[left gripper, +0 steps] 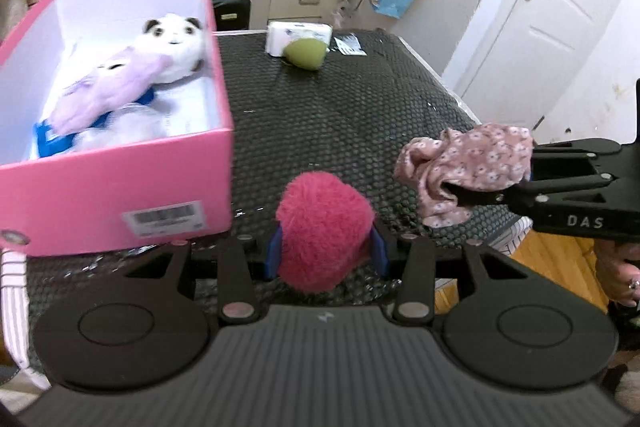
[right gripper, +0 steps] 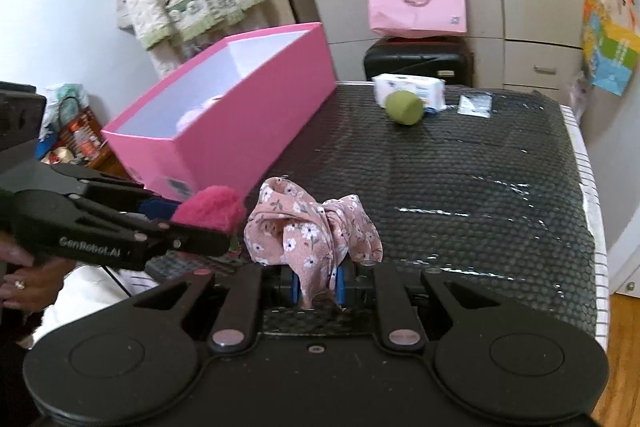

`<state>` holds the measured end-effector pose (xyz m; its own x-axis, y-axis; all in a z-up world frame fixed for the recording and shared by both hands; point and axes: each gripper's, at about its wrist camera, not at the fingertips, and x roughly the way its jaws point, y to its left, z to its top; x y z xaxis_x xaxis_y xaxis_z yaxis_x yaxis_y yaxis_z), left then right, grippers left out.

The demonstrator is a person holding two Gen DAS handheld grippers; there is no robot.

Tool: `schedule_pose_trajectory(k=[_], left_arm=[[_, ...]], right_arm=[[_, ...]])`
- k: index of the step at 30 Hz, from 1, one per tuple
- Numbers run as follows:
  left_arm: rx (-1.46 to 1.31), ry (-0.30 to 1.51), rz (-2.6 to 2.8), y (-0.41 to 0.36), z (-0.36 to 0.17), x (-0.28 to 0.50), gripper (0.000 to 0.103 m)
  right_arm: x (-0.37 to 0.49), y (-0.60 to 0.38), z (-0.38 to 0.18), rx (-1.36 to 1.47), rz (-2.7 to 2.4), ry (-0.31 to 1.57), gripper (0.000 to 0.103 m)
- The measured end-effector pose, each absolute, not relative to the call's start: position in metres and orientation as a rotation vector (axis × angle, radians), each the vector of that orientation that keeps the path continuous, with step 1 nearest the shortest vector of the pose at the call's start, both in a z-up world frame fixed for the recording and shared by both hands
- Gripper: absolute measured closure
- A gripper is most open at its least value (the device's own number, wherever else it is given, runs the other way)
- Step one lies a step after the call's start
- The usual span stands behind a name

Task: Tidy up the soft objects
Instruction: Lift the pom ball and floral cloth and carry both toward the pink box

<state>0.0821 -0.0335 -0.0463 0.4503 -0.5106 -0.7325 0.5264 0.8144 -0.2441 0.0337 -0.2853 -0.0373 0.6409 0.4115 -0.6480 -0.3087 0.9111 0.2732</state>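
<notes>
the left gripper (left gripper: 326, 251) was clamped on a fluffy magenta pompom-like ball (left gripper: 324, 231), held just off the near right corner of the open pink cardboard box (left gripper: 120, 195), and the right gripper (right gripper: 318, 283) was pinched on a crumpled pink floral fabric scrunchie (right gripper: 312, 227) further right of that box, both above the black dimpled mat on the bench (right gripper: 460, 187). inside the box lay a white panda plush toy (left gripper: 176, 43) and a lilac plush toy (left gripper: 108, 87). the risk, as i judged it, was that the floral fabric hung loose below the jaws and could snag the box wall or slip free short of it, and that two grippers converging on one opening could collide. a green rounded soft object (left gripper: 306, 53) waited beyond the box, touching a white tissue pack (left gripper: 300, 33).
</notes>
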Motion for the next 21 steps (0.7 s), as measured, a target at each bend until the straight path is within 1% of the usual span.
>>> schedule_pose_trajectory(k=[6,14,21], left_arm=[[0.008,0.937,-0.663,0.0,-0.029,0.082,0.061],[-0.014,0.959,-0.722,0.034,-0.003,0.085,0.061],[-0.009,0.84,-0.745,0.052,0.018,0.105,0.061]], right_arm=[[0.03,-0.264,-0.017,0.137,0.519,0.765,0.083],[0.054,-0.24,-0.009,0.215,0.671,0.831,0.082],[0.083,-0.215,0.016,0.136,0.687,0.737,0.082]])
